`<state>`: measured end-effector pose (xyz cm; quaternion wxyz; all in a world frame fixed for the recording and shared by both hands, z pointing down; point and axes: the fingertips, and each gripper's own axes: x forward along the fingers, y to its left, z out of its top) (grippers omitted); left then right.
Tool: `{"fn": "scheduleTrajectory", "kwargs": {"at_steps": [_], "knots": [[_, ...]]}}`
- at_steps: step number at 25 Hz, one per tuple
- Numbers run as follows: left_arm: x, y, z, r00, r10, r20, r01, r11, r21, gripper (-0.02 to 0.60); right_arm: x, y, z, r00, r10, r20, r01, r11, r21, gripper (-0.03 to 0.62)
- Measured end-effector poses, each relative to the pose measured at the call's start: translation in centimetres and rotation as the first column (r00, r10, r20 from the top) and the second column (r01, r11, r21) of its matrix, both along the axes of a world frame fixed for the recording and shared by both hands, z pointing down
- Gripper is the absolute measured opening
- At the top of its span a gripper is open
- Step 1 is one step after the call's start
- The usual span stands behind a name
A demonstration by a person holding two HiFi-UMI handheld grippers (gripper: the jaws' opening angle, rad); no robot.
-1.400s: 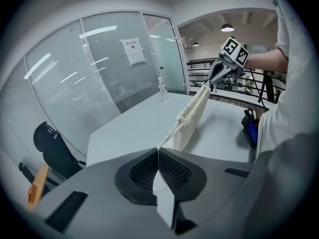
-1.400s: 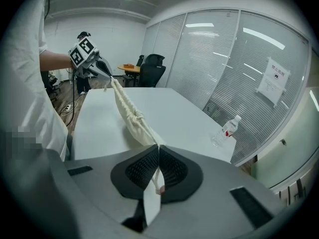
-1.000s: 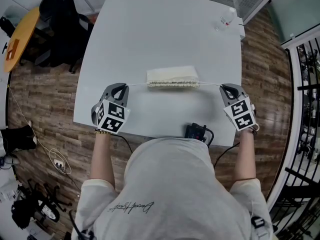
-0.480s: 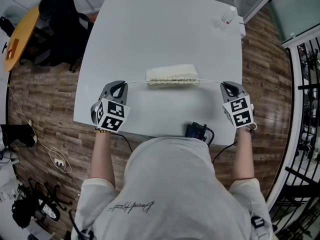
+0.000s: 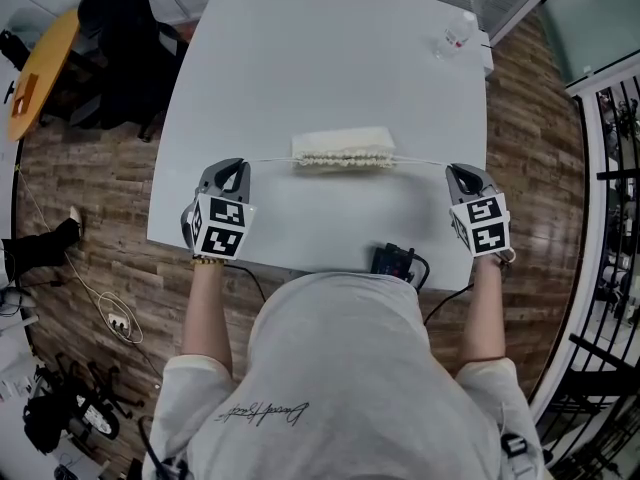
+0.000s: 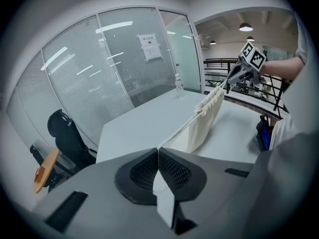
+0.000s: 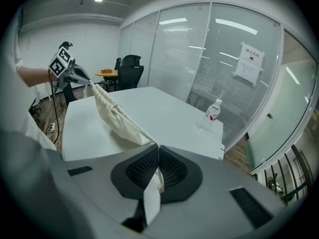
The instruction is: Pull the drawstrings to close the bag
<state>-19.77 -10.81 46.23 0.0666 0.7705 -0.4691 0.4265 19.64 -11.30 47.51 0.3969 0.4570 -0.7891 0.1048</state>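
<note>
**Both cords pinched, bag strung between the grippers**

Nearest, a black device (image 5: 393,262) sits at the near edge of the table (image 5: 300,58), just in front of the person. Beyond it the grippers are spread to either side. The left gripper (image 5: 236,171) has its jaws pressed together on the left drawstring (image 5: 270,161). The right gripper (image 5: 458,175) pinches the right drawstring (image 5: 420,163) the same way.

Each cord runs taut inward to the bag (image 5: 343,146), which sits midway between them and slightly farther out than the fingertips. Its long axis runs left to right, in line with the cords, and neither hand is clearly nearer. The mouth along its near edge already looks tightly gathered. Any further closing probably means drawing the hands straight apart along that line.

A water bottle (image 5: 455,36) stands at the far right corner.
</note>
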Motion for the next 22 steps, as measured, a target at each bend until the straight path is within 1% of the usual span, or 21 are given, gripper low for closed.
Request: {"fn": "scheduleTrajectory", "kwargs": {"at_steps": [10, 14, 22], "knots": [[-1.3, -0.2, -0.2, 1.0, -0.027, 0.006, 0.027, 1.0, 0.013, 0.014, 2.6, 0.4, -0.1, 0.998, 0.065, 0.02, -0.064, 0.998, -0.013, 0.025], [-1.6, -0.2, -0.5, 0.999, -0.034, -0.002, 0.034, 0.999, 0.016, 0.014, 3.5, 0.7, -0.2, 0.996, 0.081, 0.025, -0.081, 0.997, -0.016, 0.025], [-2.8, -0.2, -1.4, 0.998, -0.054, 0.015, 0.054, 0.998, 0.035, 0.014, 5.2, 1.2, -0.4, 0.992, 0.122, 0.041, -0.121, 0.992, -0.019, 0.025]]}}
